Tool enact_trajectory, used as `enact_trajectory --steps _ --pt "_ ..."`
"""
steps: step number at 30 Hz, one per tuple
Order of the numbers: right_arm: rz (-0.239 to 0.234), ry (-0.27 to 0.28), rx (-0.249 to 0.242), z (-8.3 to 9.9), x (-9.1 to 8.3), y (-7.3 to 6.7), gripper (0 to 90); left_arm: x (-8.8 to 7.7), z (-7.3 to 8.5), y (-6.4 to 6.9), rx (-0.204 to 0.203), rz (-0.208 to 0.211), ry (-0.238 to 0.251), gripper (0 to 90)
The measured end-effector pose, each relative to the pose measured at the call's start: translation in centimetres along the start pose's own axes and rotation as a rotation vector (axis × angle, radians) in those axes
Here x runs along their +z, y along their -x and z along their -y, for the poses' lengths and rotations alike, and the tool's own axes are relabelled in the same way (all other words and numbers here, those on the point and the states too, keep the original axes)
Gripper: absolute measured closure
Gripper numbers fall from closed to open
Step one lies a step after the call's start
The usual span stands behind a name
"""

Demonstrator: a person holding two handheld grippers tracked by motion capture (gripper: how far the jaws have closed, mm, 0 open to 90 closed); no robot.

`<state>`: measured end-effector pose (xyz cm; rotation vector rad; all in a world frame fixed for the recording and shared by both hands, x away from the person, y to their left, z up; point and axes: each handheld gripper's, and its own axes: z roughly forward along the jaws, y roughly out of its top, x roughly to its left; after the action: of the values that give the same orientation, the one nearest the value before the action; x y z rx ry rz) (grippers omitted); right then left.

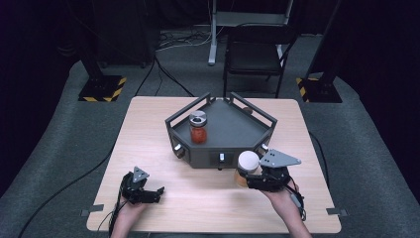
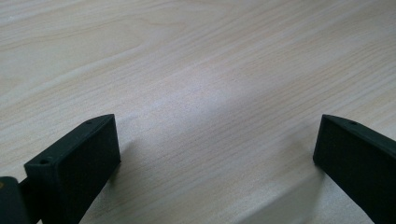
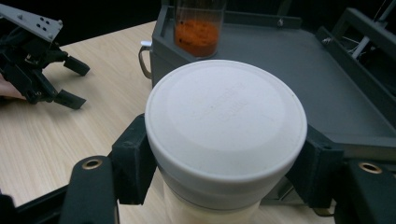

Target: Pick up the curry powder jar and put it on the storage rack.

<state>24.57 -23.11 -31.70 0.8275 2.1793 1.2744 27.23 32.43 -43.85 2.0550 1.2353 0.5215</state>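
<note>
My right gripper [image 1: 250, 179] is shut on a white-lidded jar [image 1: 247, 166], held just in front of the dark grey tray [image 1: 257, 126]. In the right gripper view the jar's white lid [image 3: 226, 121] sits clamped between both black jaws, close to the tray's front wall [image 3: 161, 56]. A clear jar with orange contents and a silver lid [image 1: 198, 128] stands upright inside the tray at its left; its lower part [image 3: 197, 32] shows beyond the lid. My left gripper [image 1: 157, 193] rests low over the table at the near left, open, with bare wood [image 2: 210, 116] between its jaws.
The wooden table [image 1: 148, 144] has bare surface left of and in front of the tray. A black chair [image 1: 255, 54] and a stand leg [image 1: 213, 34] are beyond the far edge. Striped floor bases [image 1: 101, 89] sit at the far corners.
</note>
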Motion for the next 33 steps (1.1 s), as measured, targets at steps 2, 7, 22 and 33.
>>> enact_trajectory --steps 2,7,22,33 --pt "0.006 0.006 -0.006 -0.3 -0.2 0.0 32.8 0.0 0.0 0.0 0.000 0.000 0.000 0.3" --pt "0.018 0.019 -0.024 -1.4 -0.8 0.2 32.8 0.0 0.0 0.0 0.000 0.000 0.000 0.3" --pt "0.048 0.063 -0.011 -4.7 -2.1 1.9 32.8 0.0 0.0 0.0 0.000 0.000 0.000 0.3" --pt "0.050 0.099 0.039 -6.5 -1.6 3.8 32.8 0.0 0.0 0.0 0.000 0.001 0.000 0.3"
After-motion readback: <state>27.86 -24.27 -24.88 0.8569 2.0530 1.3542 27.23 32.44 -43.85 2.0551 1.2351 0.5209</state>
